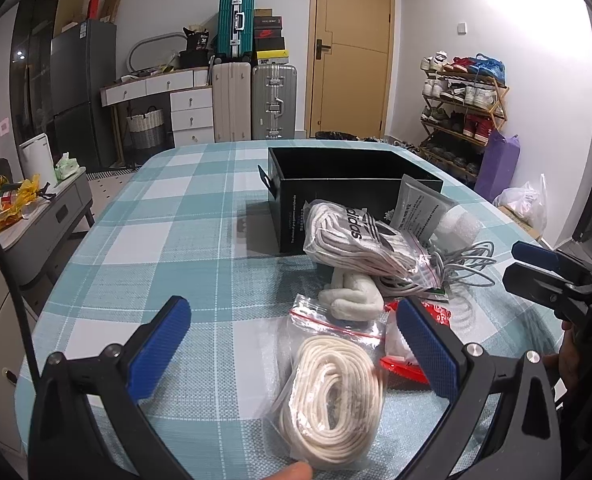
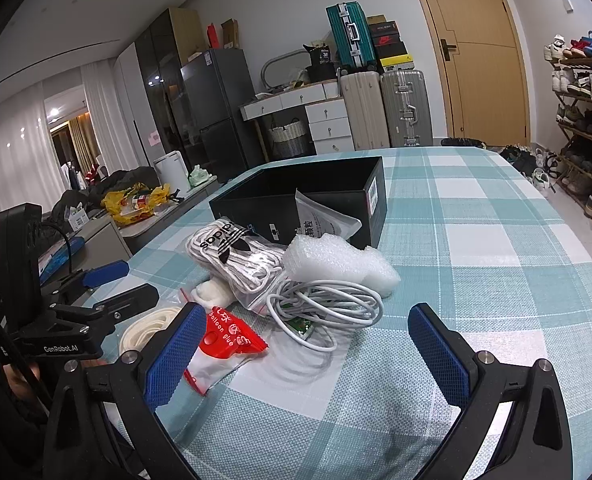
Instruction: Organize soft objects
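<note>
An open black box (image 1: 347,196) (image 2: 315,196) stands on the checked table. In front of it lie a bagged Adidas item (image 1: 359,240) (image 2: 232,248), a white cable coil (image 1: 463,264) (image 2: 323,300), white foam wrap (image 2: 335,260), a grey pouch (image 1: 419,204), a white sock (image 1: 351,296) and a red balloon-glue packet (image 2: 228,340). A zip bag of cream rope (image 1: 335,392) lies between the fingers of my left gripper (image 1: 292,340), which is open. My right gripper (image 2: 307,344) is open and empty, just short of the cable coil.
The checked tablecloth (image 1: 176,240) (image 2: 475,240) covers the table. Beyond it stand suitcases (image 1: 256,104), a white drawer desk (image 1: 188,108), a door (image 1: 351,48) and a shoe rack (image 1: 463,108). A low grey side table (image 1: 52,216) sits to the left.
</note>
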Available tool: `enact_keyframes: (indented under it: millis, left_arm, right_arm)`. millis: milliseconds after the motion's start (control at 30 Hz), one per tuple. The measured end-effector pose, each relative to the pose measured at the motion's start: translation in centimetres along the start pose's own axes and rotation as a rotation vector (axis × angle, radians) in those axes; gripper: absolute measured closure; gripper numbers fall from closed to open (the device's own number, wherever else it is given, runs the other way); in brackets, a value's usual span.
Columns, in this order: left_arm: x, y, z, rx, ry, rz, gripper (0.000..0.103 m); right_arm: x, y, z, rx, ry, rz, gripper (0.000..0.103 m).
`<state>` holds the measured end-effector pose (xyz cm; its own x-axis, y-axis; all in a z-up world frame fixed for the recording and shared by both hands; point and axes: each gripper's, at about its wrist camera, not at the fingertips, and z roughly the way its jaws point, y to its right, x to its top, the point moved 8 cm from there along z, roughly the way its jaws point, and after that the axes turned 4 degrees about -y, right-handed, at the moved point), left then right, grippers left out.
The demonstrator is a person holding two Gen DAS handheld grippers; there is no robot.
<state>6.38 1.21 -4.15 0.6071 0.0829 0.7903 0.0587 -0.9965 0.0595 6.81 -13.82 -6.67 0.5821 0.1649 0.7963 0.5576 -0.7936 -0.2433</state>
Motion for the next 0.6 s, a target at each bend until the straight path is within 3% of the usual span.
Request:
enact_keyframes:
  millis: [600]
  left_arm:
    - [0.29, -0.66, -0.43, 0.015, 0.019, -0.015, 0.0]
  right_arm:
    - [-0.25, 0.16, 0.24, -0.01, -0.003, 0.0, 0.0]
